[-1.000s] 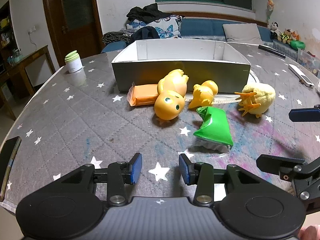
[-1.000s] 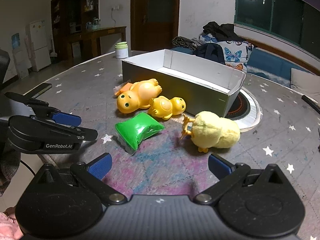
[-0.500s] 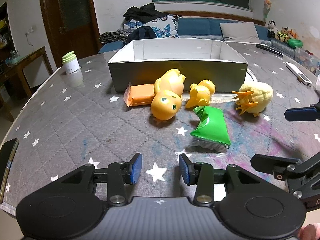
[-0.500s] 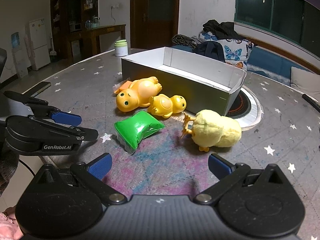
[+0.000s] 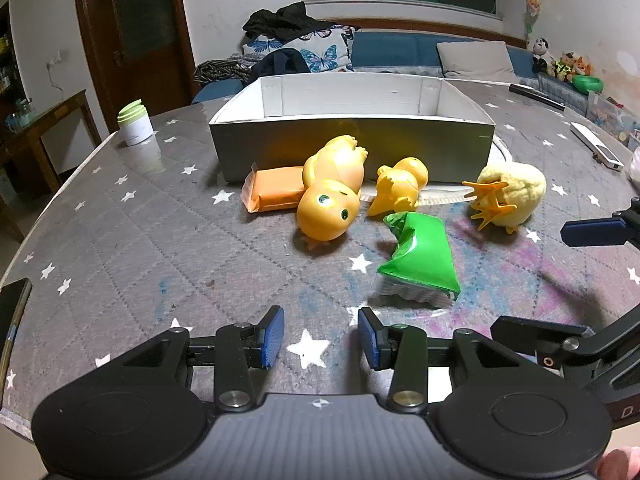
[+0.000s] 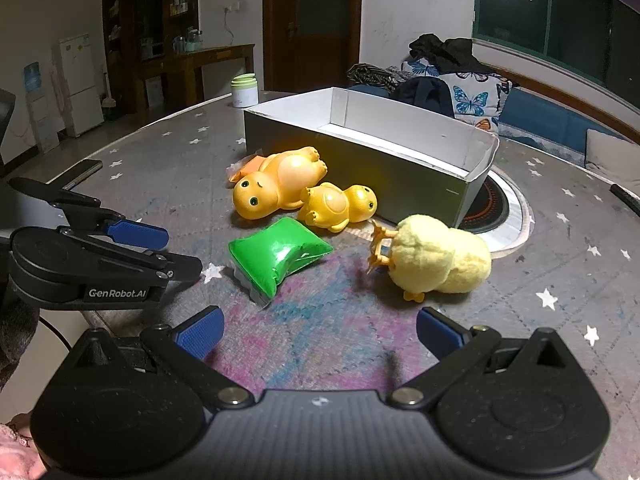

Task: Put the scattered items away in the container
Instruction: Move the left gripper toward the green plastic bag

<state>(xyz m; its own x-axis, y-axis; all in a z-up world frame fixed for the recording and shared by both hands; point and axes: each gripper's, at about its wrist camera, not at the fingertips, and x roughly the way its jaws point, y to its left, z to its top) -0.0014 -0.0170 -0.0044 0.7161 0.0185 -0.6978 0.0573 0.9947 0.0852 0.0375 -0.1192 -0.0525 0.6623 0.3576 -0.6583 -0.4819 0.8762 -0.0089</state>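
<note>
An open grey box (image 5: 352,148) (image 6: 360,152) stands on the starred table. In front of it lie an orange packet (image 5: 276,192), a large yellow toy (image 5: 330,200) (image 6: 276,184), a small yellow toy (image 5: 400,190) (image 6: 340,206), a green packet (image 5: 420,256) (image 6: 276,256) and a plush chick (image 5: 508,196) (image 6: 436,260). My left gripper (image 5: 320,338) is open and empty, short of the green packet. My right gripper (image 6: 318,330) is open wide and empty, near the plush chick and green packet.
A white jar with a green lid (image 5: 135,122) (image 6: 245,90) stands far left of the box. A dark phone (image 5: 12,308) lies at the table's left edge. Remotes (image 5: 596,146) lie far right. A round mat (image 6: 496,208) sits under the box's right end.
Both grippers have moved slightly closer to the items. Their jaws have kept the same opening. No item has moved.
</note>
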